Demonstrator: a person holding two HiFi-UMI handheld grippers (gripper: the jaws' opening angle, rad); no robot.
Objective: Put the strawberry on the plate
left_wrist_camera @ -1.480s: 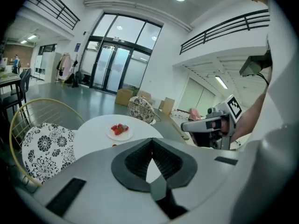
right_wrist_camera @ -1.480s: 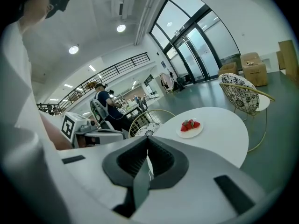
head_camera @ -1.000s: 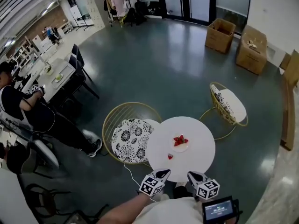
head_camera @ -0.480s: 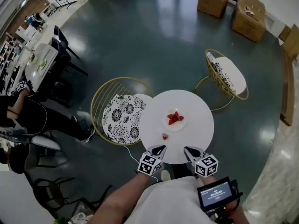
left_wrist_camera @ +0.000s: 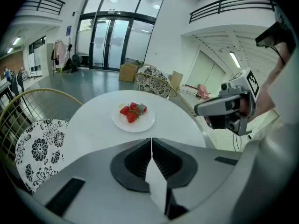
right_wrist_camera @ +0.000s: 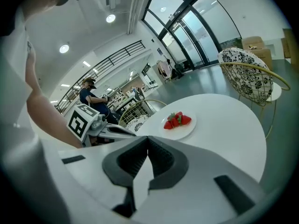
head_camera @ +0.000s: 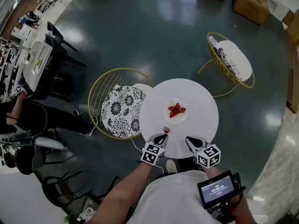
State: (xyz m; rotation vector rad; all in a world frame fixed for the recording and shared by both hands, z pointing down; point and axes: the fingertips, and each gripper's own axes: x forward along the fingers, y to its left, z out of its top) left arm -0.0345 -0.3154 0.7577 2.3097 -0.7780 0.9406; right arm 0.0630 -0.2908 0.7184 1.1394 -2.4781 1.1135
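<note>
Red on white is what stands out: one lone strawberry (head_camera: 166, 130) lies on the bare table (head_camera: 201, 125), off the plate (head_camera: 183, 119) and just ahead of the tip of my left gripper (head_camera: 162, 137). It is small, and from my head view I can't make out more than its colour. A small heap of strawberries (head_camera: 175, 110) already sits on the plate, about three as far as I can tell, red with green leaves showing.

I count one plate, one round table, two grippers and two chairs. My left gripper is closed with nothing in it, its jaws meeting in a thin line. My right gripper (head_camera: 189, 140) is likewise closed and empty. Both hover at the near edge of the table, side by side and apart from each other.

The table is plain white and the plate sits near its middle. One gold wire chair with a black-and-white patterned cushion (head_camera: 122, 115) stands against the table's left side, the other (head_camera: 233, 55) stands off beyond it. The floor (head_camera: 140, 31) is dark, glossy grey-green, with cardboard boxes (head_camera: 252, 1) at the far side.
</note>
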